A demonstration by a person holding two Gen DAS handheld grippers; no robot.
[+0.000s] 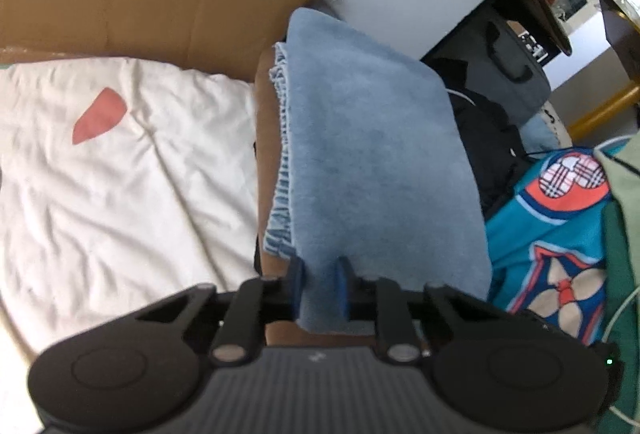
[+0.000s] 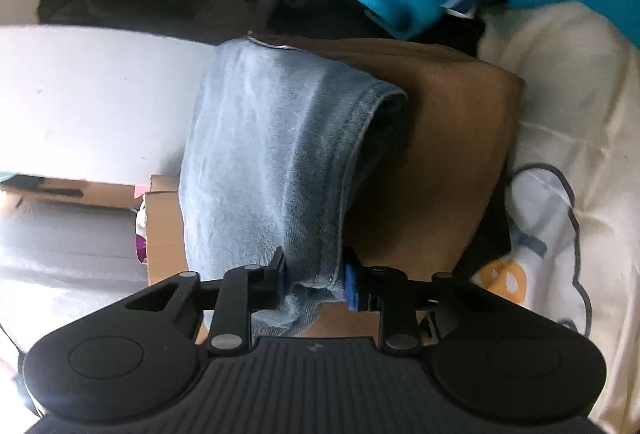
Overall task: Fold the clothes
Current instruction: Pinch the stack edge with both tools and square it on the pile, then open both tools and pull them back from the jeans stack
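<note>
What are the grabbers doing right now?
Left gripper shut on blue jeans. Right gripper too. Jeans over brown garment. Nothing blocking.

no readable text, labels or numbers

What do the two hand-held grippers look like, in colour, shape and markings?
The left hand-held gripper and the right hand-held gripper look alike: a black body with a ribbed grey centre panel, a round black disc on each side, black linkage arms with silver pivot pins, and dark fingers with blue pads. A small pale logo marks each ribbed panel. A green light glows at the left one's edge. No hand or sleeve shows.
</note>
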